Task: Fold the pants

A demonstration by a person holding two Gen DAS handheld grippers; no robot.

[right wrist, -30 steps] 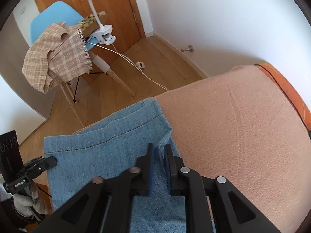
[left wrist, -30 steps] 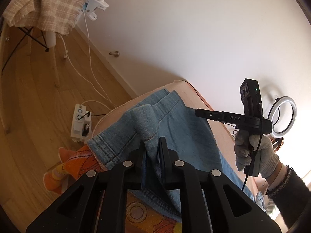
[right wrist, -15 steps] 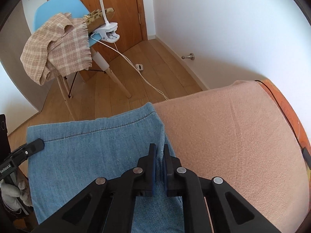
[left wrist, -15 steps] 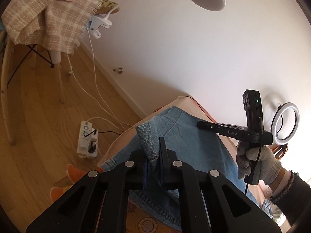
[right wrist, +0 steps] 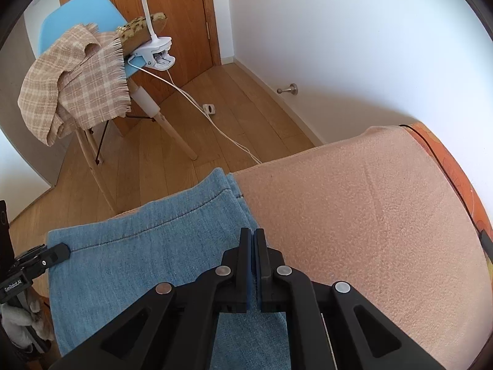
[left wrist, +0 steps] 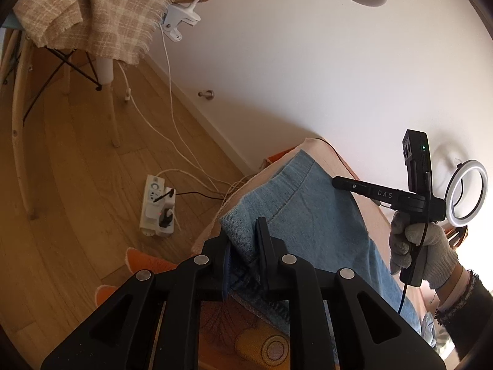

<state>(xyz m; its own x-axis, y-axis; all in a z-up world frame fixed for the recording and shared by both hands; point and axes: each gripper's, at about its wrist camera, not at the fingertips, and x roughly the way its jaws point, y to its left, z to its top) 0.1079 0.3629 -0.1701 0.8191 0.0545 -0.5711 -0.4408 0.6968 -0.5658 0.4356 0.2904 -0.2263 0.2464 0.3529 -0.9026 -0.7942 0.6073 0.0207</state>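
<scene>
Light blue denim pants (right wrist: pixel 138 262) lie folded across a pink blanket (right wrist: pixel 369 215) on the bed. My right gripper (right wrist: pixel 252 237) is shut on the right edge of the denim, and a thin strip of blue shows between its pads. My left gripper (left wrist: pixel 245 234) has a raised corner of the pants (left wrist: pixel 308 215) bunched between its jaws. Those jaws are opening slightly, though the cloth still stands pinched between them. The left wrist view shows the right gripper (left wrist: pixel 339 182) in a gloved hand (left wrist: pixel 422 246). At the left edge of the right wrist view is the left gripper (right wrist: pixel 61 251).
A blue chair (right wrist: pixel 77 15) draped with a plaid throw (right wrist: pixel 77 83) stands on the wood floor, a clip lamp (right wrist: pixel 154 52) on its seat. Cables run to a power strip (left wrist: pixel 157 206). Orange slippers (left wrist: pixel 144 259) lie near the bed. A ring light (left wrist: pixel 466 194) stands by the wall.
My right gripper's jaws closed onto the denim edge. The pants' far edge has shifted toward the end of the bed, and the layer now lies flatter. The left view tilted upward.
</scene>
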